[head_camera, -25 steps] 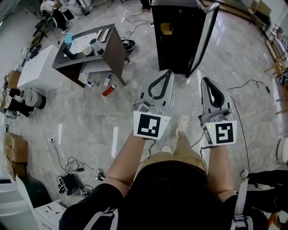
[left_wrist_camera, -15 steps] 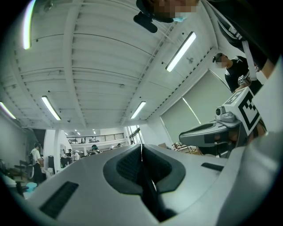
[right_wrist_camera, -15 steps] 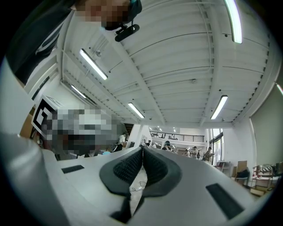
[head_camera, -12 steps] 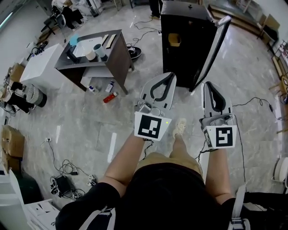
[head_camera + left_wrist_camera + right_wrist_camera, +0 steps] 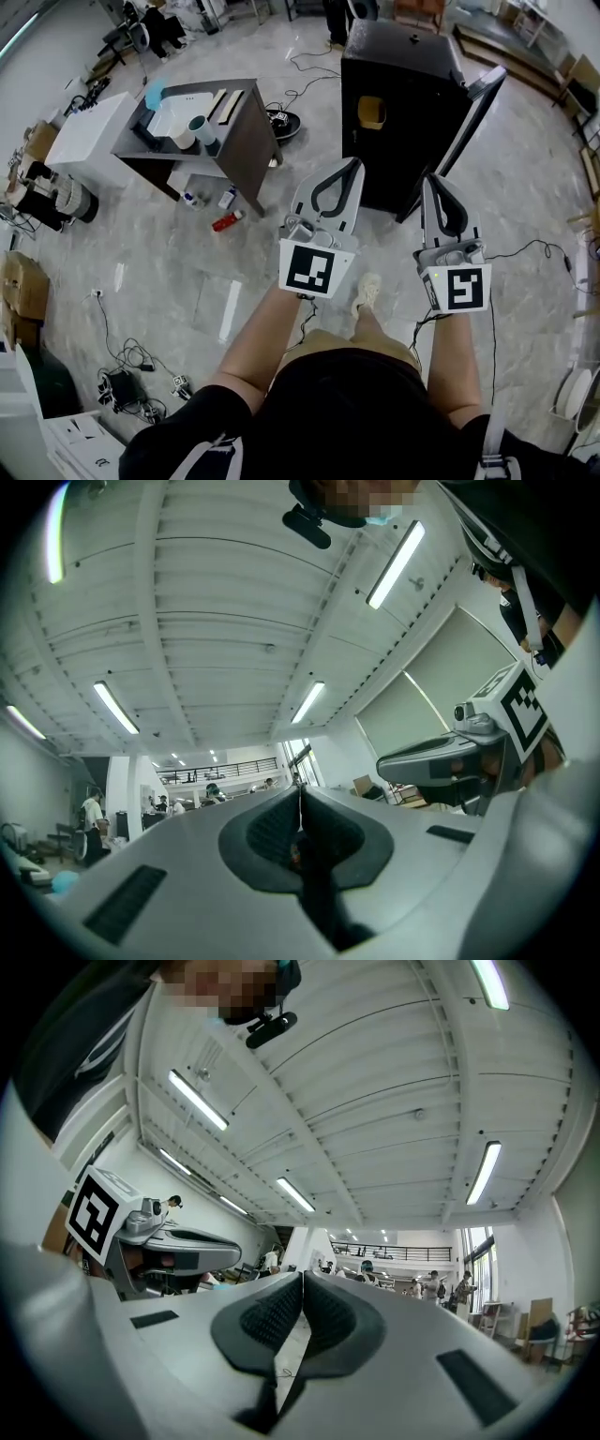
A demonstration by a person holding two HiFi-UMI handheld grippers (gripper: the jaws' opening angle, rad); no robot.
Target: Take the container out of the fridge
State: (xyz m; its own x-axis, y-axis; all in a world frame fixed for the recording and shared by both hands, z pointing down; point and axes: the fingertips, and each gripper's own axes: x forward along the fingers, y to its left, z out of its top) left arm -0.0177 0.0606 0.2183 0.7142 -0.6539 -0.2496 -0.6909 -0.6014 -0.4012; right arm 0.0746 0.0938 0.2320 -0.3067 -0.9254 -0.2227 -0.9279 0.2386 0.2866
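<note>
Floor: glossy pale grey marble-pattern tile (image 5: 187,272), reflecting ceiling lights as bright streaks.
Furniture: dark brown wooden table with lower shelf (image 5: 248,141) at upper left of head view; white rectangular cabinet (image 5: 86,141) just beside it, on left.
Floor clutter: loose black cables (image 5: 127,352) at lower left; brown cardboard boxes (image 5: 23,295) at left edge.
Ceiling: white ribbed panels (image 5: 216,621); long fluorescent tube lights (image 5: 397,562), lit.
Far end: upper-level balcony with dark railing (image 5: 394,1252).
Side wall: tall window (image 5: 473,1241); large grey roller blinds (image 5: 412,714).
</note>
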